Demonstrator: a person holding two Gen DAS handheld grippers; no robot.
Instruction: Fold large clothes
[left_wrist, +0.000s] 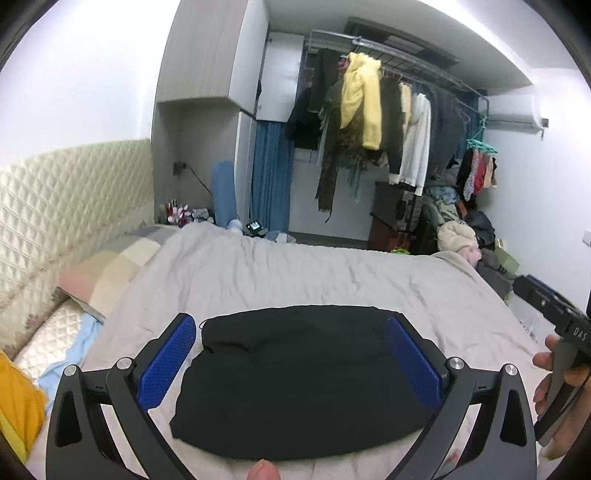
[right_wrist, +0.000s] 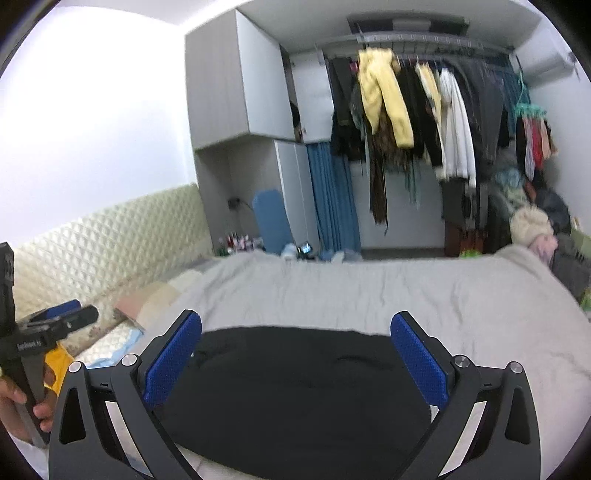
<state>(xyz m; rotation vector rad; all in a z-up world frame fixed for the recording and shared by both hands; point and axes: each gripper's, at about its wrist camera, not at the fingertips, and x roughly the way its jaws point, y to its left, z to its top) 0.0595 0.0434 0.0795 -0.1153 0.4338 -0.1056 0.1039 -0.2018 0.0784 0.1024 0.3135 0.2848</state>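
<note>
Folded black fabric garment (left_wrist: 299, 380) lying flat on the wrinkled light-grey bed cover (left_wrist: 332, 273), near the bed's front edge, roughly a rounded rectangle with a few soft creases on top. Left claw (left_wrist: 291, 354) hovering right over it, blue textured pads (left_wrist: 166, 362) spread wide apart, nothing pinched between them, black bundle showing in the gap. A fingertip poking in at the bottom edge of the left wrist view. Right claw (right_wrist: 295, 354) same deal in its own view: blue ribbed pads (right_wrist: 419, 358) wide apart, empty, black garment (right_wrist: 295, 398) filling the space below. Right-hand tool also visible off at the far right of the left view, gripped by a bare hand (left_wrist: 554, 380); left hand (right_wrist: 22, 402) on its handle visible at the left edge of the right view. Cream quilted headboard (left_wrist: 74, 192) off to the left, with pastel patchwork pillow (left_wrist: 110, 273) at its foot beside the grey cover. Yellow cloth (left_wrist: 18, 410) at the lower left corner. Across the room, a packed metal clothes rack (left_wrist: 399, 55) with a pale yellow fleece hoodie (left_wrist: 360, 99) hanging in front, white sweater (left_wrist: 417, 140) beside it, dark clothes all around. Blue curtain (left_wrist: 269, 177) under the grey wardrobe cabinets (left_wrist: 214, 55), white wall air conditioner (left_wrist: 513, 110) up right, messy heap of clothes (left_wrist: 461, 229) in the right corner.
</note>
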